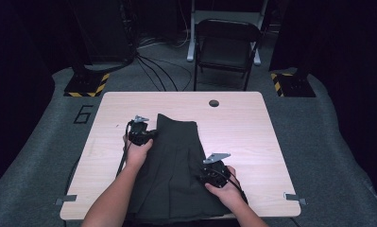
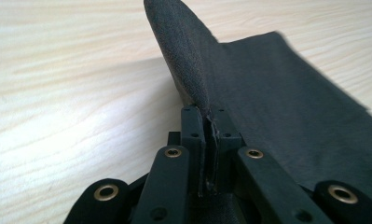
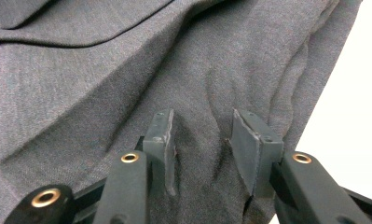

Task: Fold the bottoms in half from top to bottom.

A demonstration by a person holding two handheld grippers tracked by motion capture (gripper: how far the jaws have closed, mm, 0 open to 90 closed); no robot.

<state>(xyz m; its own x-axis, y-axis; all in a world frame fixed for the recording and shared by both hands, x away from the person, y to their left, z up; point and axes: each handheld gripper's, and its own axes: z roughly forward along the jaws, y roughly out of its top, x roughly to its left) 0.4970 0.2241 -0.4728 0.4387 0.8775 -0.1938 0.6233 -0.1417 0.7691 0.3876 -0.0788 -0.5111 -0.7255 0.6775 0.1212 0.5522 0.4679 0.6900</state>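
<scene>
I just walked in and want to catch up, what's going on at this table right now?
A person is working a dark grey garment spread on a light wooden table, using a handheld gripper in each hand. The left gripper is shut on the garment's edge, and the pinched cloth stands up off the table. The right gripper rests on the wrinkled cloth near the garment's right side with its jaws apart, a fold between them but not clamped. It looks like folding or straightening is under way.

I see the garment (image 1: 176,165) lying on the table's (image 1: 243,127) near middle, my left gripper (image 1: 141,134) at its far left edge, my right gripper (image 1: 214,172) on its right side.
</scene>
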